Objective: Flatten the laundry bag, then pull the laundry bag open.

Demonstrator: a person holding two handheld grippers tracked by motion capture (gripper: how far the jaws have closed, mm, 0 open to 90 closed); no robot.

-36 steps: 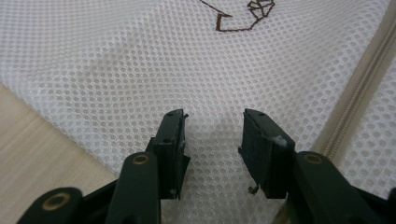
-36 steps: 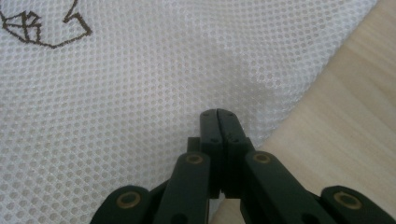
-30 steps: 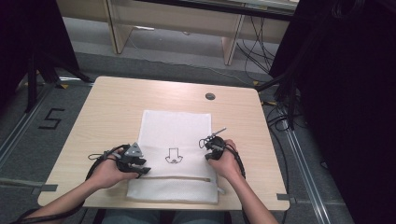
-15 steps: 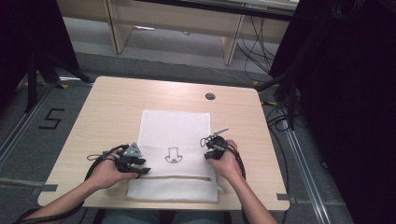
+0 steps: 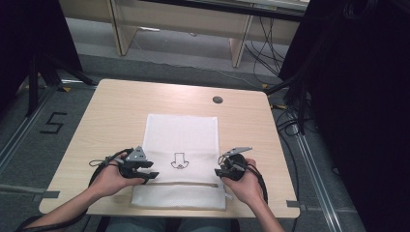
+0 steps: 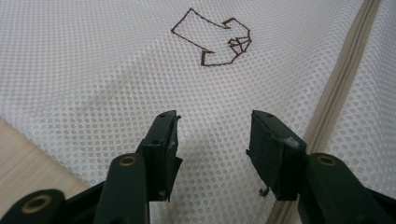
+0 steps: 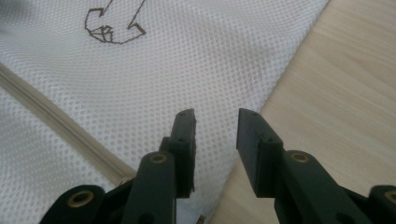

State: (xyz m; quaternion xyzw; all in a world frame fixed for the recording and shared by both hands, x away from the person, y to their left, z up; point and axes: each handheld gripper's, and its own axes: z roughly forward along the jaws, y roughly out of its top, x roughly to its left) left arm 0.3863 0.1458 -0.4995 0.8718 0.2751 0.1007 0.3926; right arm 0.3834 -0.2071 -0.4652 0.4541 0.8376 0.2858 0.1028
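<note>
A white mesh bag [image 5: 181,135] lies flat on the wooden table [image 5: 116,111], with a brown stitched logo [image 5: 178,161] and a zipper [image 5: 183,184] running across near the person. My left gripper [image 5: 151,172] rests at the bag's left edge; its jaws [image 6: 212,123] have just been opening and stand open over the mesh, with nothing pinched, the logo [image 6: 212,42] ahead. My right gripper [image 5: 220,171] is at the bag's right edge; its jaws [image 7: 215,122] have just been opening and are open above the bag's border, gripping nothing.
A round cable hole [image 5: 217,100] sits in the tabletop at the far right. Bare wood [image 7: 345,93] lies to the right of the bag. A taped "5" [image 5: 52,123] marks the floor at left, and cables [image 5: 290,121] trail on the floor at right.
The right hand has slid along the bag's right edge toward the person. The left hand and the bag have stayed in place.
</note>
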